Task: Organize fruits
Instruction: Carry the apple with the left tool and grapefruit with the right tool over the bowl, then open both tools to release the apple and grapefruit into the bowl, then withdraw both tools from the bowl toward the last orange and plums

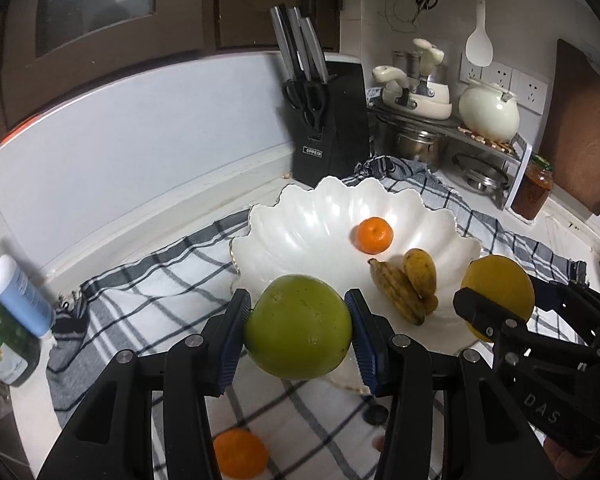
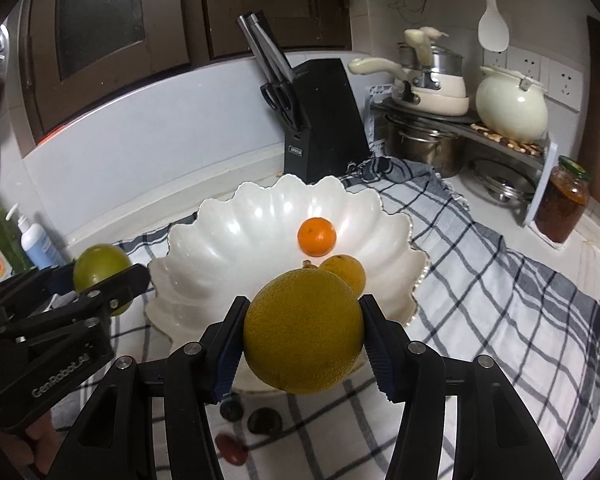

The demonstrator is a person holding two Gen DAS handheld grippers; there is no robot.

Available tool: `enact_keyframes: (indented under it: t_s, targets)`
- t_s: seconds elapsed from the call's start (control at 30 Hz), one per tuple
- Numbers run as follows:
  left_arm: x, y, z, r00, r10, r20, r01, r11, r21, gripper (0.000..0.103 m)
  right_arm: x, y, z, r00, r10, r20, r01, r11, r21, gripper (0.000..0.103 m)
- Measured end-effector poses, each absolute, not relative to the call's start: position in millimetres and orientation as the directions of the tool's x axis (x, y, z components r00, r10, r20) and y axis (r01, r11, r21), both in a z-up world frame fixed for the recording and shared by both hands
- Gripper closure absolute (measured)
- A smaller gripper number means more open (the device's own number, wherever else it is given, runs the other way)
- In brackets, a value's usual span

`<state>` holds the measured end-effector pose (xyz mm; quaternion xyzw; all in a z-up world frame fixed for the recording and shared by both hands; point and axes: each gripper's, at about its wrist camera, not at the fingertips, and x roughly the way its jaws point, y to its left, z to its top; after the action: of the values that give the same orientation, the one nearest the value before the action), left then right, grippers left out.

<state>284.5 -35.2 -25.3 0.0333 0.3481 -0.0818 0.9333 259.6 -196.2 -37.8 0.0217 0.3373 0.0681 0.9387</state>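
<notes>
My left gripper point(image 1: 298, 326) is shut on a big green fruit point(image 1: 298, 326) and holds it above the near rim of a white scalloped bowl point(image 1: 300, 220). My right gripper point(image 2: 303, 334) is shut on a big yellow fruit point(image 2: 303, 334) above the same bowl's point(image 2: 228, 232) near rim. In the bowl lie a small orange point(image 1: 374, 234) and small bananas point(image 1: 410, 284). The right gripper with the yellow fruit point(image 1: 498, 294) shows at the right of the left wrist view. The left gripper with the green fruit point(image 2: 100, 270) shows at the left of the right wrist view.
The bowl stands on a checked cloth point(image 2: 480, 280). Another orange point(image 1: 240, 458) lies on the cloth below the left gripper. Small dark fruits point(image 2: 260, 422) and a red one point(image 2: 230, 448) lie below the right gripper. A knife block point(image 1: 328, 124), pots point(image 1: 416, 140), a jar point(image 2: 562, 206) and bottles point(image 1: 16, 292) stand around.
</notes>
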Motion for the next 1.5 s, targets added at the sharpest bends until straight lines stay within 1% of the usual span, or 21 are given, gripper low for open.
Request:
enact_keyframes:
  t_s: [0.33,0.7,0.77,0.8,0.87,0.9,0.93,1.0,1.1,1.33,1.5]
  targets:
    - [316,-35,-47,0.715,-0.126,-0.687,0.176,0.984,0.002,0.055,282,-185,-52,0.734,0.153,-0.661,-0.133,0.988,0.081,0.047]
    - [325,-36,-64,0.676,-0.136,-0.725,0.182,0.983,-0.015,0.055,292,-181,-67,0.695,0.165,-0.7,-0.145,0.986,0.088,0.047]
    - [324,-35,-63,0.681,-0.13,-0.721,0.178,0.984,-0.009,0.047,291,-182,-68,0.69,0.172,-0.703,-0.146,0.984,0.097,0.047]
    - [323,-35,-62,0.687,-0.126,-0.716,0.174,0.985,-0.007,0.039,291,-181,-69,0.687,0.176,-0.705,-0.147,0.984,0.102,0.047]
    - [321,-33,-57,0.7,-0.117,-0.705,0.165,0.986,0.0,0.036,289,-182,-68,0.695,0.178,-0.697,-0.142,0.984,0.109,0.045]
    - [321,-32,-56,0.702,-0.114,-0.703,0.163,0.987,0.003,0.036,288,-183,-65,0.704,0.169,-0.69,-0.138,0.985,0.1,0.04]
    - [320,-31,-54,0.704,-0.109,-0.702,0.159,0.987,0.006,0.035,286,-182,-62,0.719,0.15,-0.679,-0.128,0.988,0.083,0.032]
    - [318,-28,-52,0.707,-0.104,-0.699,0.153,0.988,0.008,0.034,281,-184,-57,0.738,0.122,-0.664,-0.11,0.992,0.06,0.025]
    - [314,-26,-48,0.714,-0.091,-0.694,0.14,0.99,0.014,0.028,278,-185,-52,0.748,0.099,-0.657,-0.095,0.995,0.042,0.02]
    - [301,-24,-41,0.728,-0.068,-0.683,0.122,0.992,0.032,0.021,270,-187,-45,0.757,0.085,-0.648,-0.081,0.996,0.037,0.019]
    - [289,-20,-35,0.738,-0.06,-0.672,0.115,0.993,0.038,0.02,261,-186,-37,0.77,0.079,-0.633,-0.075,0.997,0.033,0.019]
